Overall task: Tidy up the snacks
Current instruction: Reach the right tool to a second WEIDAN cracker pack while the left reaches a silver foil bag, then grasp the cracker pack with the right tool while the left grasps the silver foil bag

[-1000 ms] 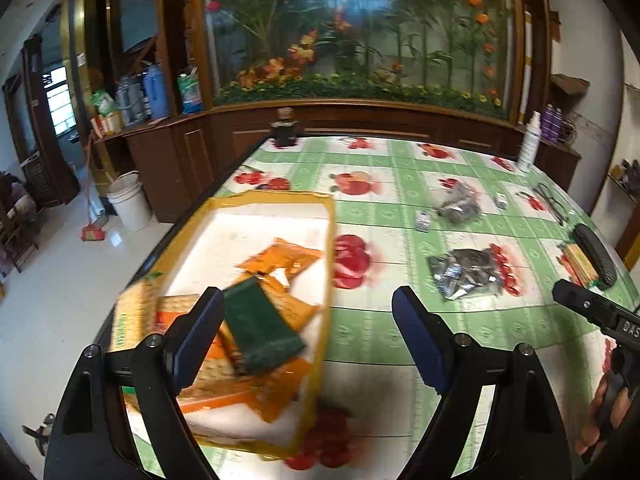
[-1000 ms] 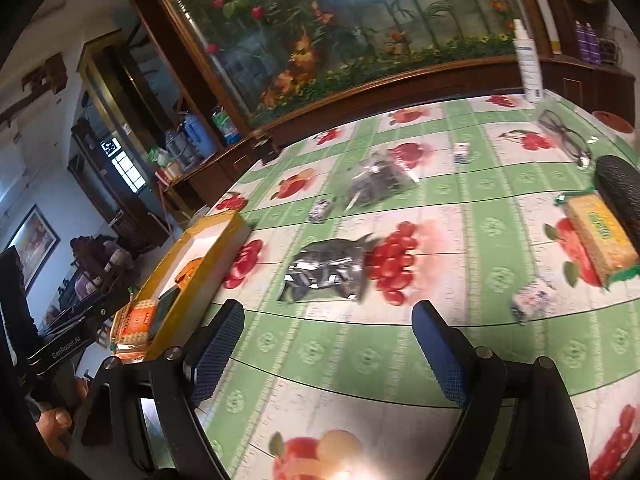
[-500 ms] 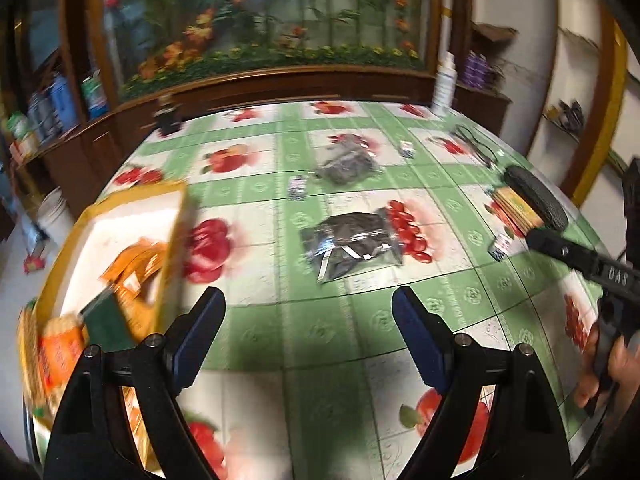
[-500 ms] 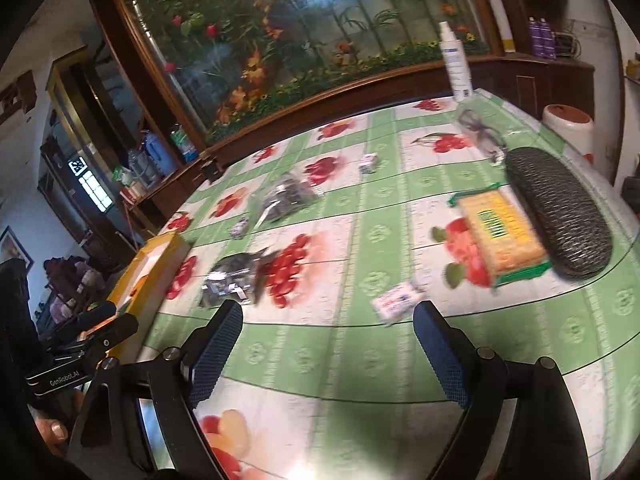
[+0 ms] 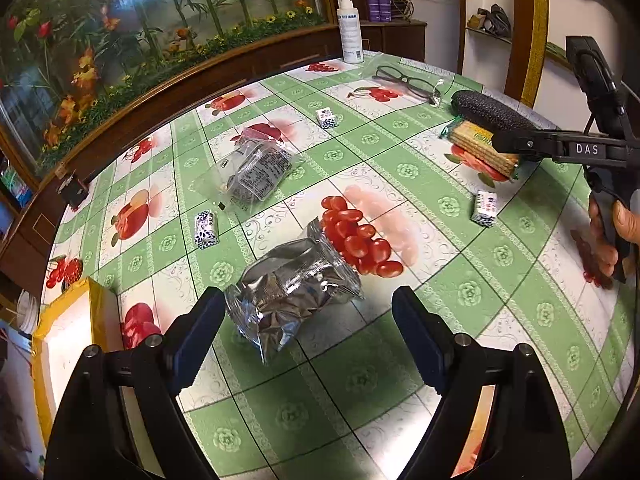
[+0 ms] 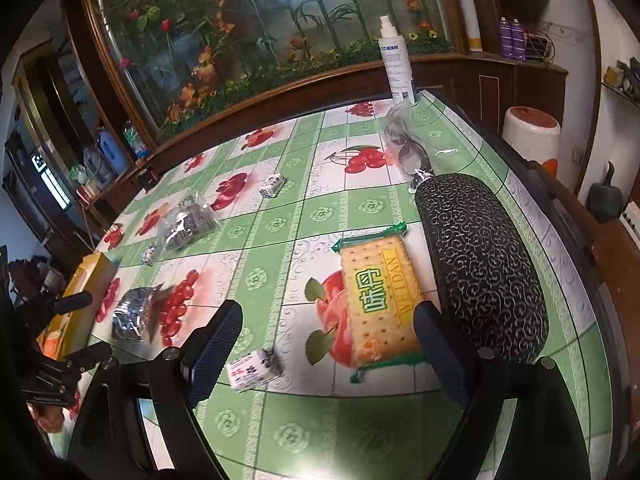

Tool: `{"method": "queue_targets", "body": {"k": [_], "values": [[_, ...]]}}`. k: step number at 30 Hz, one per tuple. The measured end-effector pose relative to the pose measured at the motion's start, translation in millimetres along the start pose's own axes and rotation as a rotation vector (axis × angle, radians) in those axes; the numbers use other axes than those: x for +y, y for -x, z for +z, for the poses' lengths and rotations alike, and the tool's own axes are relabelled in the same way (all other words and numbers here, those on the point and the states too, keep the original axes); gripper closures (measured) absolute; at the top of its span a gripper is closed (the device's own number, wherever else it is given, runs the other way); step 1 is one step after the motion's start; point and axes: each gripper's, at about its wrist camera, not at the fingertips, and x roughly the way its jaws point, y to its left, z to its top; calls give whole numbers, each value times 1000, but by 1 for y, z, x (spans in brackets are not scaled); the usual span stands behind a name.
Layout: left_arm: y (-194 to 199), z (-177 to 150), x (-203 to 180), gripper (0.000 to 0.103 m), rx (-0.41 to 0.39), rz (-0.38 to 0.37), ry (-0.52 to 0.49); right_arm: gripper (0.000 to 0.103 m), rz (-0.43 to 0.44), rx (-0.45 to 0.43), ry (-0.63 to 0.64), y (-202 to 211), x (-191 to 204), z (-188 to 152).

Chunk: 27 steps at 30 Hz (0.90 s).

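Note:
My left gripper (image 5: 308, 320) is open and empty, its jaws on either side of a crumpled silver foil snack bag (image 5: 294, 288) on the green fruit tablecloth. My right gripper (image 6: 328, 328) is open and empty, just before a yellow cracker pack (image 6: 378, 296), with a small white-blue candy (image 6: 254, 368) by its left finger. The yellow tray (image 5: 64, 340) is at the left edge. A clear bag of dark snacks (image 5: 256, 176) and other small candies (image 5: 206, 228) lie further back. The silver bag also shows in the right wrist view (image 6: 136, 314).
A black patterned glasses case (image 6: 480, 264) lies right of the cracker pack by the table edge. Glasses (image 5: 404, 82) and a white spray bottle (image 5: 350, 28) stand at the far side. The right-hand gripper's body (image 5: 580, 148) reaches in from the right.
Both grippers swung right, away from the tray. The left one now frames the silver bag; the right one has closed in on the cracker pack. Both stayed open.

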Motion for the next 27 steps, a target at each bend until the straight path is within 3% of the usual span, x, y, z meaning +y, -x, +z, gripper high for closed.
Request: {"method": "queue_targets", "body": {"k": [9, 14, 17, 20, 24, 27], "values": [[-36, 8, 9, 17, 80, -15, -17, 14, -2, 41, 84, -20, 6, 8], [-57, 8, 13, 16, 127, -20, 8, 13, -57, 72, 197, -33, 20, 10], [-61, 8, 22, 16, 135, -79, 68, 11, -93, 86, 248, -41, 27, 11], [-61, 4, 27, 17, 152, -103, 111, 12, -103, 82, 247, -43, 25, 14], [-58, -3, 27, 17, 158, -113, 139, 12, -51, 45, 187, -36, 14, 20], [-57, -3, 26, 20, 162, -111, 150, 11, -66, 83, 215, -44, 16, 21]]}}
